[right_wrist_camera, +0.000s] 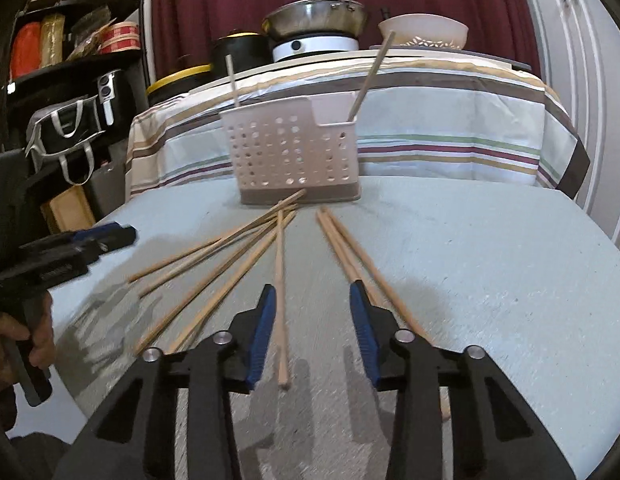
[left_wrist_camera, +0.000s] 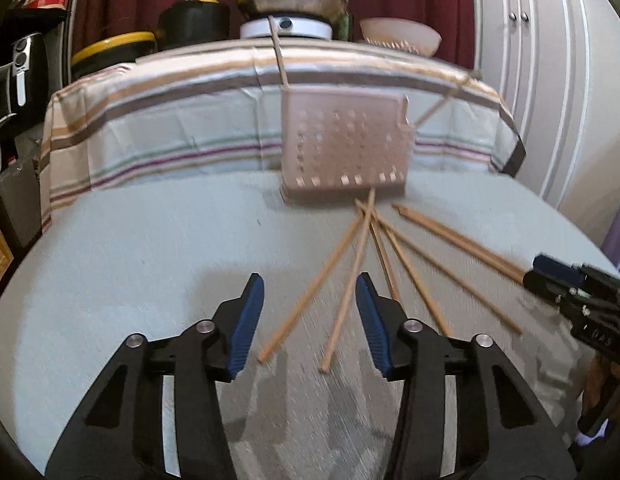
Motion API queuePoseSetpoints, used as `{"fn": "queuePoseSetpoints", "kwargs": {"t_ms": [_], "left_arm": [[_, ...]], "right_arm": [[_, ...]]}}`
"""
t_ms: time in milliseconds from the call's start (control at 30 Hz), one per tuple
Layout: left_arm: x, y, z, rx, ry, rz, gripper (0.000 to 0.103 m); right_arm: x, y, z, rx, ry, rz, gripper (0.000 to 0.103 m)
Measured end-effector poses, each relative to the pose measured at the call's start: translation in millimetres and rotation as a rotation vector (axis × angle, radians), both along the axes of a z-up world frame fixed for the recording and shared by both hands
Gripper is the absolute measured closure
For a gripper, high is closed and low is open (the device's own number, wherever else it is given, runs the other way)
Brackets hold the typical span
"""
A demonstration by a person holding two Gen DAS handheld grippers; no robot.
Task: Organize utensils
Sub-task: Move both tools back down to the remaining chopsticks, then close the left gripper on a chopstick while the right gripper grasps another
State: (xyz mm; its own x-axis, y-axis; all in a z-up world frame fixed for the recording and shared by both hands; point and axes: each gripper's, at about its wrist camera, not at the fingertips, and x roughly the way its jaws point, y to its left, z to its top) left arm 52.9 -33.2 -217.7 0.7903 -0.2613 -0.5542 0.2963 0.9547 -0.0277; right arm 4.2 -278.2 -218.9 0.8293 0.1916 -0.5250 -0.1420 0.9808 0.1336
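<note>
Several wooden chopsticks (left_wrist_camera: pixel 352 276) lie fanned out on the grey table (left_wrist_camera: pixel 130 248), also seen in the right wrist view (right_wrist_camera: pixel 281 280). Behind them stands a perforated pinkish utensil caddy (left_wrist_camera: pixel 344 146), also in the right wrist view (right_wrist_camera: pixel 296 152), with two chopsticks standing in it (right_wrist_camera: pixel 368 80). My left gripper (left_wrist_camera: pixel 310 320) is open and empty over the near ends of two chopsticks. My right gripper (right_wrist_camera: pixel 312 330) is open and empty, with one chopstick lying between its fingers. The right gripper also shows at the right edge of the left wrist view (left_wrist_camera: pixel 570 284).
A striped cloth (right_wrist_camera: pixel 430 136) covers a raised surface behind the caddy, with a steel pan (right_wrist_camera: pixel 316 20), white bowl (right_wrist_camera: pixel 424 32) and black pots (left_wrist_camera: pixel 192 22) on it. Dark shelves (right_wrist_camera: pixel 70 64) stand left; a white cabinet (left_wrist_camera: pixel 550 60) stands right.
</note>
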Motion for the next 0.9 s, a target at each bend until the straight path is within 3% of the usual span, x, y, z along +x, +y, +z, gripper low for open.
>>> {"fn": "queuePoseSetpoints", "kwargs": {"t_ms": [400,667,733,900], "left_arm": [[7,-13,-22,0.052,0.112,-0.028,0.073],[13,-19,-30,0.095,0.170,-0.042,0.074],[15,-21,-32,0.105,0.188,-0.051,0.087],[13,-24,-33,0.117,0.180,-0.062,0.094]], "right_arm": [[-2,12,-11,-0.012,0.053,0.019,0.068],[2,15,-13,-0.021,0.082,0.011,0.069],[3,15,-13,-0.025,0.091,0.013,0.070],[6,20,-16,-0.045,0.119,0.030,0.075]]}}
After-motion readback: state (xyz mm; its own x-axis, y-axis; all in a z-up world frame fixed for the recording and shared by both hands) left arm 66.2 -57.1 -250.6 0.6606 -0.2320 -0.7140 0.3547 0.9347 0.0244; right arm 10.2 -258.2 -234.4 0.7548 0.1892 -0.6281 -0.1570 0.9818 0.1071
